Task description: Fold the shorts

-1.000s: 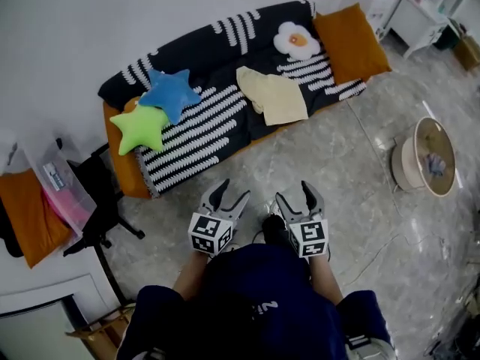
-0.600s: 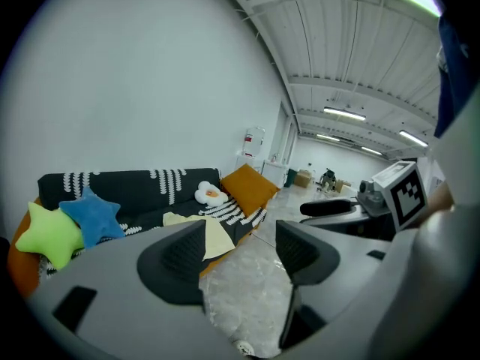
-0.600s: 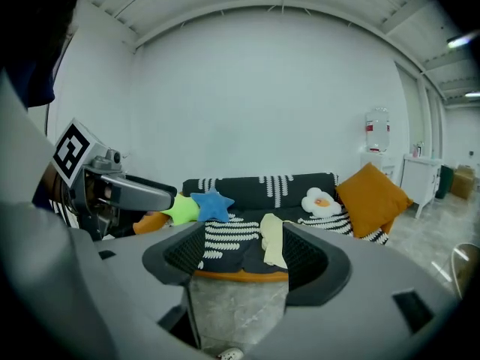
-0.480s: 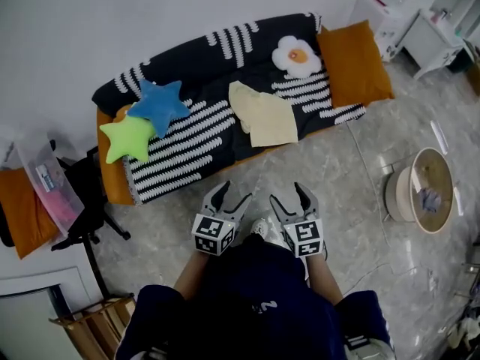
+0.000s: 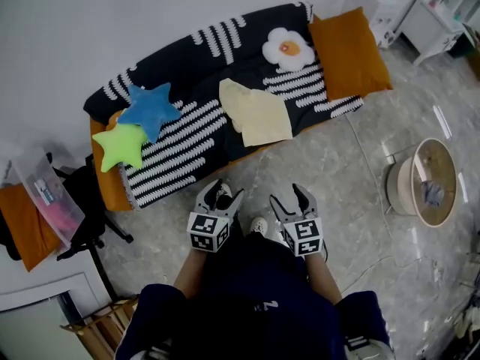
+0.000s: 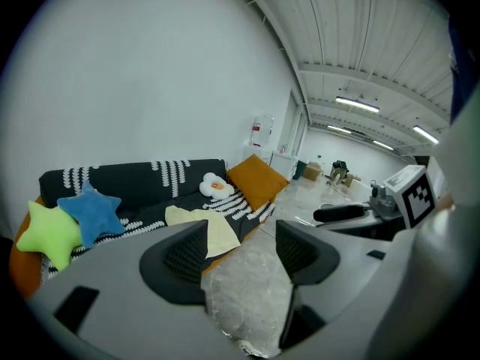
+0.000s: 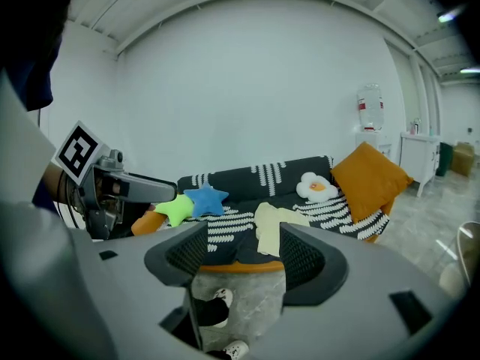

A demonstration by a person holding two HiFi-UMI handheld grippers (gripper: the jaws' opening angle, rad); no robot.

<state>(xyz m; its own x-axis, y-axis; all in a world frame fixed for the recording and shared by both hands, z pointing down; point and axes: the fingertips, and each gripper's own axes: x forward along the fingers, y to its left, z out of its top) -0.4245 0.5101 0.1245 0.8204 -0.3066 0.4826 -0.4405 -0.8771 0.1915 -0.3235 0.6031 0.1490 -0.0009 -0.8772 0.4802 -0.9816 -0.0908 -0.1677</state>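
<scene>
Shorts [image 5: 255,112], pale yellow, lie well ahead of my fingers on the striped sofa [image 5: 187,156], straight beyond the gap between my two tools and touching neither. I hold the left gripper [image 5: 221,195] and the right gripper [image 5: 291,197] side by side and near each other, low over the floor [image 5: 337,171] in front of my body, both aimed forward at the sofa and tipped somewhat downward. The left fingers stand wide apart with only floor showing between them [image 6: 240,246]. The right fingers are apart too and have just been closing a little, with nothing between them [image 7: 238,257]; past them I see my shoe and the sofa's front edge.

Compared with a second ago, the shorts and the sofa's front edge sit nearer to my fingertips in the head view, and both grippers keep the same side-by-side pose.

The shorts' long axis runs from the sofa's back towards its front edge, slanting to my right as it nears me, its near end at the seat's front edge [image 7: 274,227]. Which end is the waist I cannot tell.
</scene>
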